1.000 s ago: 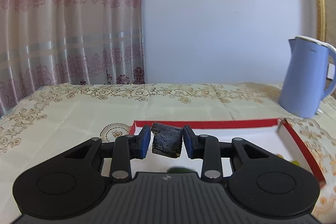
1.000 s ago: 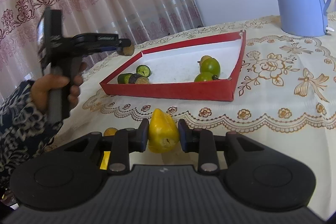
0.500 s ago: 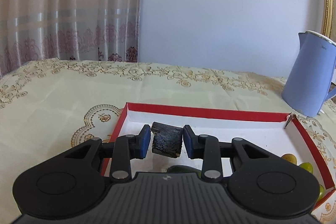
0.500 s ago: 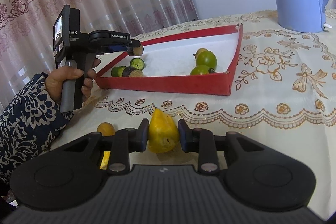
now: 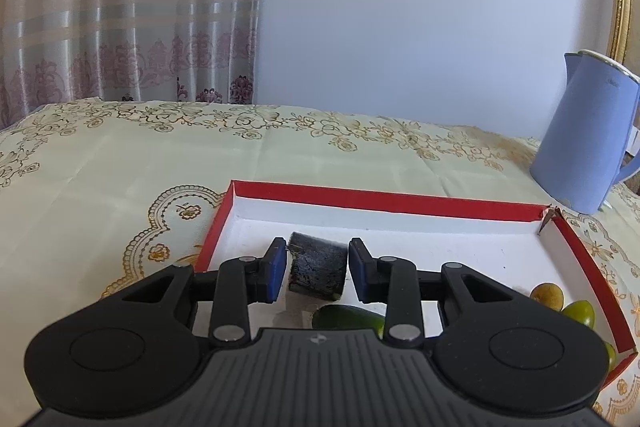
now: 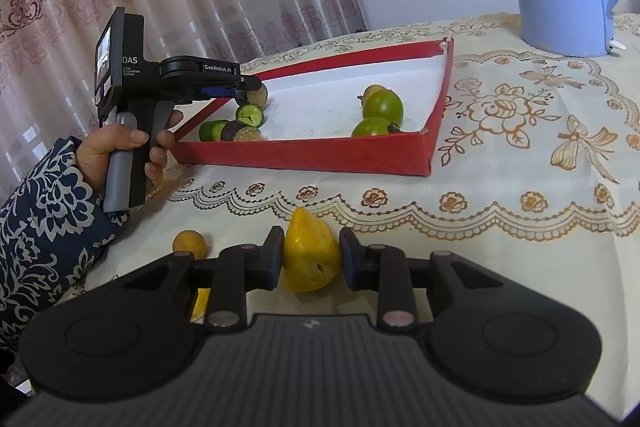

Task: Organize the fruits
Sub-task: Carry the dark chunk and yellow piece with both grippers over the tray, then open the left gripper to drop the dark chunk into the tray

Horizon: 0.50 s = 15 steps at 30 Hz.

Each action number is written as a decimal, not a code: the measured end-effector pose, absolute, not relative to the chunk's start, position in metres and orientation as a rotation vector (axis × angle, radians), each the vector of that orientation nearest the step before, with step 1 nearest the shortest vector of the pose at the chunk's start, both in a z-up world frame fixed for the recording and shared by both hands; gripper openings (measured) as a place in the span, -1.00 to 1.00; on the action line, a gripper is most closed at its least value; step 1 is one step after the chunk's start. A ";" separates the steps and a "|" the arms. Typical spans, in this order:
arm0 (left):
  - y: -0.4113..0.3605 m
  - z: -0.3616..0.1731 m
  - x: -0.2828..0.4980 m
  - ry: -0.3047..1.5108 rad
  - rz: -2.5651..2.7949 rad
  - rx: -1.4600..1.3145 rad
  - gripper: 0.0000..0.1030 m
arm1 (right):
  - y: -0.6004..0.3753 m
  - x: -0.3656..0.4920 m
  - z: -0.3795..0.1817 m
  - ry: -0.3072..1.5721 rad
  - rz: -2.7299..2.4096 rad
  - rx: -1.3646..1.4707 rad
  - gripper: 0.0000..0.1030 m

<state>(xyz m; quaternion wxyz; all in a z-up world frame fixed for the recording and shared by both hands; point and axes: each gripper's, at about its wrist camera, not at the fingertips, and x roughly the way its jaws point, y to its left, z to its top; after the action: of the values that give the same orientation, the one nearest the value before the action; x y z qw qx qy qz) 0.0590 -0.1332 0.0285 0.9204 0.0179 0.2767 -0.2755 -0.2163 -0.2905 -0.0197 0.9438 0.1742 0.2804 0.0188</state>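
A dark stubby piece of fruit (image 5: 317, 274) is pinched between the blue fingers of the left gripper (image 5: 317, 273), which is held over the near left corner of the red tray (image 5: 384, 198); the piece's cut round face is turned sideways, so its short axis is judged to run from finger to finger; whether it is touching the tray floor cannot be told, though in the right wrist view it hangs just above the cut green pieces (image 6: 249, 115) lying below it. The release is judged to turn on what lies directly beneath: a green fruit (image 5: 347, 315) sits just below and towards the camera from the fingers, while the bare white floor lies ahead and to the right. A yellow fruit (image 6: 311, 254) is clamped in the right gripper (image 6: 311, 259) at the desk (image 6: 520, 247) edge, well apart from the tray, with a small orange fruit (image 6: 189, 243) beside it; the left hand (image 6: 120, 151) is therefore the nearer one.
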 end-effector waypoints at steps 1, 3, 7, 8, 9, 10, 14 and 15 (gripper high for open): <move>-0.133 0.029 0.060 0.567 -0.568 0.038 -0.36 | -0.290 -0.217 -0.019 0.572 0.037 0.353 -0.45; -0.132 0.029 0.060 0.567 -0.574 0.028 -0.36 | -0.289 -0.217 -0.019 0.574 0.033 0.345 -0.45; -0.128 0.032 0.060 0.553 -0.571 0.005 -0.35 | -0.288 -0.216 -0.017 0.567 0.019 0.325 -0.45; -0.127 0.033 0.059 0.546 -0.570 -0.003 -0.35 | -0.288 -0.216 -0.014 0.564 0.017 0.322 -0.45; -0.125 0.035 0.058 0.535 -0.571 -0.013 -0.35 | -0.289 -0.215 -0.012 0.559 0.016 0.315 -0.45; -0.123 0.036 0.057 0.525 -0.571 -0.021 -0.35 | -0.290 -0.212 -0.008 0.554 0.015 0.306 -0.45; -0.120 0.042 0.055 0.500 -0.575 -0.044 -0.27 | -0.295 -0.199 0.013 0.518 0.007 0.264 -0.45; -0.119 0.043 0.055 0.496 -0.575 -0.047 -0.26 | -0.296 -0.194 0.020 0.509 0.004 0.248 -0.45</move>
<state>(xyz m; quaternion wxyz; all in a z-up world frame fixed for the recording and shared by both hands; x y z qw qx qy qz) 0.0546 -0.1189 0.0433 0.9285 -0.0230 0.2420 -0.2808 -0.1939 -0.2963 0.0200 0.9603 0.1222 0.2509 0.0019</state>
